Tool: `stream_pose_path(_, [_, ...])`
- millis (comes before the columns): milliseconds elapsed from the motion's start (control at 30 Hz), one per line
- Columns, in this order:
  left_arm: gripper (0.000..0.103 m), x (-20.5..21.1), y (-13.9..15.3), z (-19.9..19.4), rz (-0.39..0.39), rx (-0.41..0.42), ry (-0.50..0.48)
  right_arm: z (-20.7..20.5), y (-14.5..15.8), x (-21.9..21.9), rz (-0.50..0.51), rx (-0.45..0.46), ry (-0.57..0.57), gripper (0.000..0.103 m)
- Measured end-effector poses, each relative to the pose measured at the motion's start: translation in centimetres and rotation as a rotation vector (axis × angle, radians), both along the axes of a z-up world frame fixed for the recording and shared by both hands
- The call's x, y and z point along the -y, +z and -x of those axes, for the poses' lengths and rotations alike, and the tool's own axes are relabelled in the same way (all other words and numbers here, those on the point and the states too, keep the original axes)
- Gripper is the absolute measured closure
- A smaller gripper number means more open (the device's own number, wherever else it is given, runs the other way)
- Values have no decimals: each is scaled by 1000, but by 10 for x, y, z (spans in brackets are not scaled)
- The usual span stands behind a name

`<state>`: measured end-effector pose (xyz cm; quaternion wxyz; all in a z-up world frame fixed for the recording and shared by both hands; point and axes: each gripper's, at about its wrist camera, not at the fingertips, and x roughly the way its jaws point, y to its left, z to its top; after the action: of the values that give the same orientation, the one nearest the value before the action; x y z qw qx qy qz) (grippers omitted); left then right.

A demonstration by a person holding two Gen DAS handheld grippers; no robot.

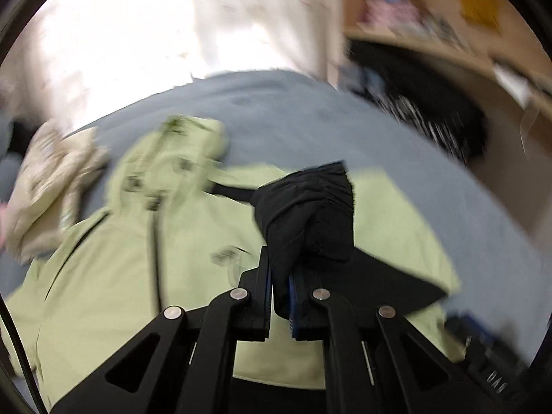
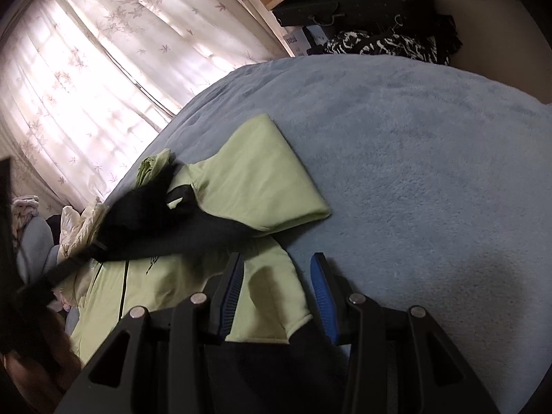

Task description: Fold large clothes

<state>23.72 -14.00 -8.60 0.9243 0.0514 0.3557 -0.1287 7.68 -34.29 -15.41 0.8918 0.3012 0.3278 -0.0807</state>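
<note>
Two grippers are mine, one in each hand. My left gripper (image 1: 281,276) has its jaws nearly together, pinched on a bunch of black fabric (image 1: 307,207) that rises straight out from between the blue pads and bulges above the fingertips. That black cloth is the dark sleeve end of the pale green zip-up jacket (image 1: 131,258), which lies spread below and to the left of those fingers, its black zip line running down the middle; the view is blurred, so finer detail is lost.

My right gripper (image 2: 276,293) stands about half open and grips nothing. Between its blue ribbed pads (image 2: 322,293) lies the jacket's green hem, its curled edge just short of the right pad; I cannot tell whether either pad touches the cloth. Beyond these fingers a folded green panel (image 2: 255,176) lies flat, with the lifted black sleeve (image 2: 193,231) crossing in front of it toward the left.

Everything rests on a fluffy grey-blue blanket (image 2: 431,158). Further out hangs a pale leaf-patterned curtain (image 2: 86,51), and a cream-coloured crumpled garment (image 1: 51,179) lies beside the jacket's hood.
</note>
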Motion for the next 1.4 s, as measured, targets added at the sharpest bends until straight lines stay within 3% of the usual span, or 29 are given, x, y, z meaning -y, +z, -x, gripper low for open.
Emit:
stream_pose_path(100, [97, -57, 4, -9, 87, -18, 158, 0, 3, -5, 22, 6, 13, 62])
stream_pose_path(200, [72, -122, -24, -17, 252, -180, 255, -2, 4, -9, 42, 4, 28, 62])
stream_pose_path(267, [69, -162, -52, -15, 341, -284, 335, -3, 5, -12, 56, 4, 38, 62])
stream_pose_path(433, [67, -211, -85, -7, 464, -371, 390, -6, 5, -19, 86, -3, 58, 62])
stream_pose_path(567, [58, -221, -80, -15, 533, -351, 374, -8, 4, -22, 104, -17, 63, 62])
stream_pose_path(667, [54, -205, -63, -27, 464, -314, 343, -10, 3, -25, 120, -26, 67, 62])
stream_pose_path(767, [46, -175, -46, -40, 322, -280, 279, -11, 3, -28, 138, -32, 72, 62])
stream_pose_path(833, [33, -147, -38, -53, 209, -282, 243, -11, 2, -30, 146, -37, 74, 62])
stream_pose_path(967, [33, -102, -38, -72, 40, -302, 237, -13, 0, -30, 148, -46, 78, 62])
stream_pose_path(1233, [30, -59, -89, -102, -174, -402, 323, -15, -2, -31, 147, -56, 84, 62])
stream_pose_path(1333, [16, -59, -101, -105, -209, -374, 347, -14, -2, -31, 151, -56, 85, 62])
stream_pose_path(1400, [16, -63, -102, -105, -184, -369, 318, -14, -2, -31, 152, -56, 85, 62])
